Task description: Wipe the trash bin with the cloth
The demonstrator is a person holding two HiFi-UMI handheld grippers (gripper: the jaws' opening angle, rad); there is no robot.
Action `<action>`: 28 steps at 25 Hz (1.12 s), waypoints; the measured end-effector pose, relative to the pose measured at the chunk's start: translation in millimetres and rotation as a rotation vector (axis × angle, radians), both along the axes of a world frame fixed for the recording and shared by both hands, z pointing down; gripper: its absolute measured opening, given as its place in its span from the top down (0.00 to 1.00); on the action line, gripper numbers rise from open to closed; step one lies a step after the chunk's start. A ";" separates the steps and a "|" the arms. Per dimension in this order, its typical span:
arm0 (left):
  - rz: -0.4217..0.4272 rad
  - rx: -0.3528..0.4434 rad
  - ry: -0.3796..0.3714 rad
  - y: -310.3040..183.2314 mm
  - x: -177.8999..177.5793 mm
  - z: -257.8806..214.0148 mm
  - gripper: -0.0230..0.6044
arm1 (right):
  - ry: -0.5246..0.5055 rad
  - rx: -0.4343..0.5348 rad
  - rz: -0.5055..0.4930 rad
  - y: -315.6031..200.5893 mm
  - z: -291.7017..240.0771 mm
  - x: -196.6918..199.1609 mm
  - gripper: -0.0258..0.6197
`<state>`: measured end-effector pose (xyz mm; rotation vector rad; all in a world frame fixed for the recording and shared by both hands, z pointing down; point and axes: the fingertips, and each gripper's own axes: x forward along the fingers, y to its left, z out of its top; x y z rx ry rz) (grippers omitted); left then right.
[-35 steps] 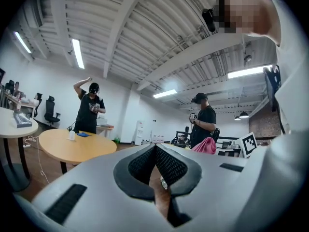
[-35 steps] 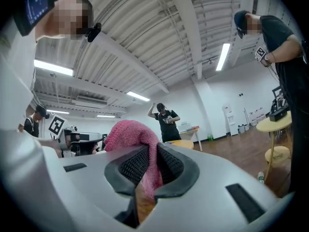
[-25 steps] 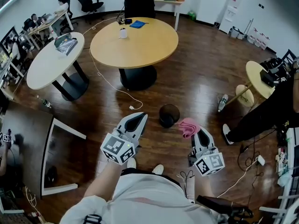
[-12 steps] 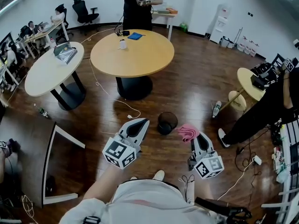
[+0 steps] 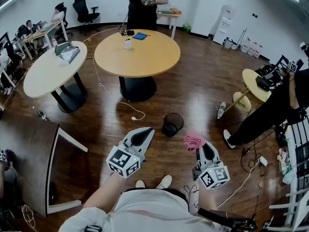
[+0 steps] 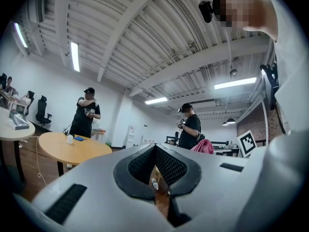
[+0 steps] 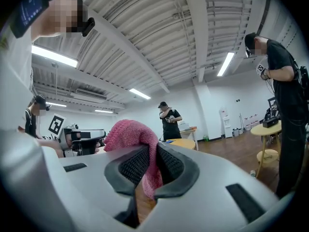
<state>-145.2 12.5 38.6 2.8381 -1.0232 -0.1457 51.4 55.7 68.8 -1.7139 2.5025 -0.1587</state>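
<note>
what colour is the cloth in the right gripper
Pink. The cloth shows best in the right gripper view, pinched between the jaws.

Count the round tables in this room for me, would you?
3: a white one at the left, a wooden one in the middle, a small yellow one at the right. More may stand out of view.

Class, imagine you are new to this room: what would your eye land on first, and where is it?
The pink cloth clamped in the right tongs, bright against the dark floor. Just ahead stands the black trash bin, with the empty left tongs shut nearby.
</note>
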 end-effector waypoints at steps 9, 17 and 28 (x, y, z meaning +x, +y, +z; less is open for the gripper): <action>-0.061 -0.013 -0.016 -0.1 -3.0 11.8 0.95 | 0.044 0.011 -0.008 -9.9 0.0 10.3 0.90; -0.076 -0.001 -0.022 1.9 25.7 7.1 0.95 | 0.047 0.016 -0.008 -8.5 -7.3 41.1 0.90; -0.048 -0.003 -0.035 -11.6 47.0 12.1 0.95 | 0.060 0.029 0.015 -16.5 -8.2 62.7 0.90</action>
